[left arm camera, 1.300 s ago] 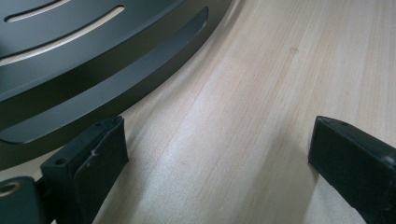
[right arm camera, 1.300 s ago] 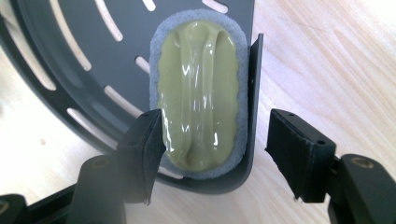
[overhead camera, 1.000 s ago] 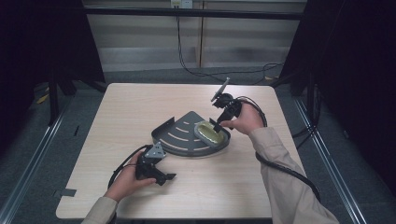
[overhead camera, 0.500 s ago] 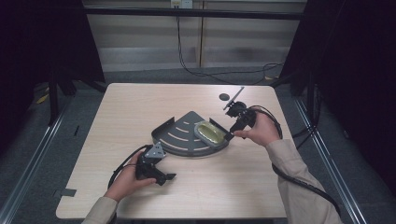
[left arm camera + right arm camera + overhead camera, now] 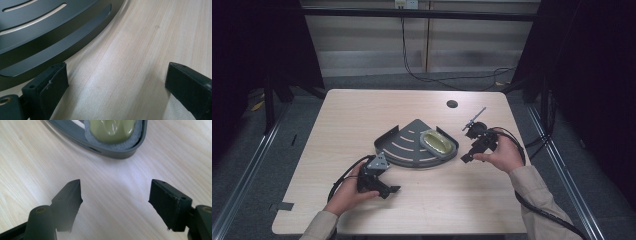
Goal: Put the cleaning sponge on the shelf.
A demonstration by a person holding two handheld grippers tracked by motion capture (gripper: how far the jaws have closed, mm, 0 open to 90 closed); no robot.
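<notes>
Since the earlier frames the right gripper [image 5: 468,156] has drawn back from the far right part of the table [image 5: 362,110] to a spot just off the right end of the corner shelf tray [image 5: 404,147], while the left gripper [image 5: 389,190] has kept its place near the front edge.

High view: the dark grey, fan-shaped tray lies at the middle of the light wooden table, with slots cut through its floor. A yellow-green soap-like bar [image 5: 438,143] on a grey pad sits in the tray's right end, against the raised rim. The right hand [image 5: 502,155] holds its gripper beside that end, near the right edge of the table, not touching the tray. The left hand [image 5: 347,192] rests with its gripper in front of the tray's left part, close to the front edge. A small dark round hole [image 5: 452,104] shows in the tabletop toward the far right corner. Cables run across the floor beyond the far edge. No brand, label or writing can be read anywhere.

Left gripper view: the two black jaws stand wide apart with nothing but bare wood between them. The tray's curved rim [image 5: 57,47] passes just beyond the left-hand jaw.

Right gripper view: its jaws are likewise spread wide and hold nothing, over bare wood. The glossy bar [image 5: 112,130] on its grey pad lies in the tray's rounded end [image 5: 120,152], a little ahead of the jaws.
</notes>
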